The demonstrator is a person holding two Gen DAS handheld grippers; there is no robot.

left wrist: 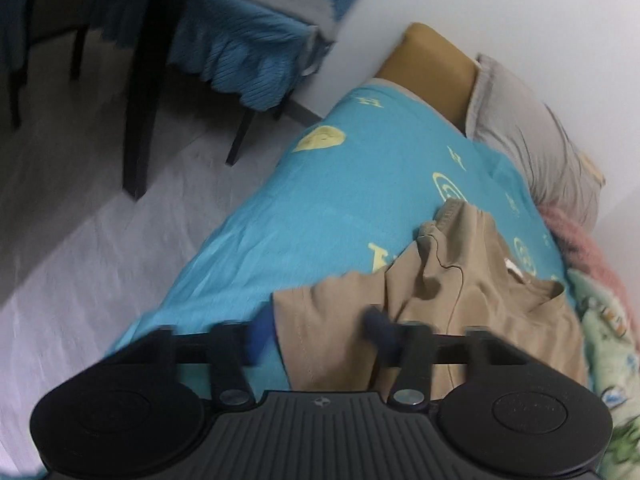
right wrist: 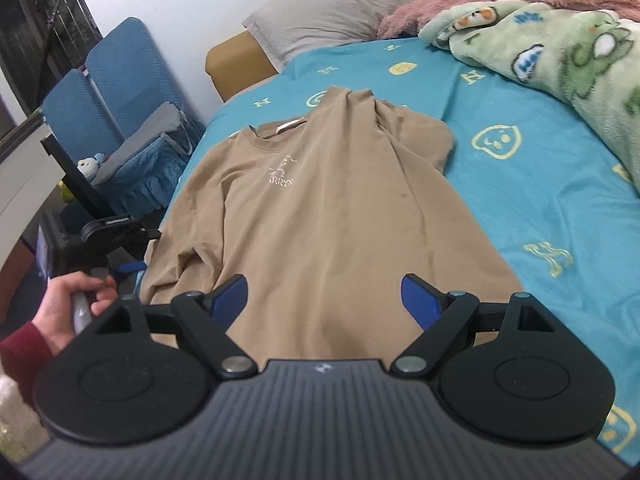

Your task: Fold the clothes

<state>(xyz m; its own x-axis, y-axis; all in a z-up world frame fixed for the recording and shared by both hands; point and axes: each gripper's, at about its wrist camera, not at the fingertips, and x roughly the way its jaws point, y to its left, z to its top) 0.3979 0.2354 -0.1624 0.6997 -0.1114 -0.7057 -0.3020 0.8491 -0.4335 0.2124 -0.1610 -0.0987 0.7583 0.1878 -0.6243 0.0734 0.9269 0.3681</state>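
Right gripper (right wrist: 324, 300) up close, blue fingers (right wrist: 228, 294) spread wide over the hem of the tan T-shirt (right wrist: 320, 208). Left gripper (left wrist: 316, 334) blurred, its fingers apart at the shirt's side edge. The shirt lies flat on the teal sheet (right wrist: 520, 184), chest print reading roughly "ARRYX". Beyond, a grey pillow (right wrist: 340, 12) and green blanket (right wrist: 560, 48).

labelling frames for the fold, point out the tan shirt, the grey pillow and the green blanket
tan shirt (right wrist: 320, 208), right wrist view, on the chest below the logo
grey pillow (right wrist: 332, 12), right wrist view, on its middle
green blanket (right wrist: 568, 52), right wrist view, on the printed fleece
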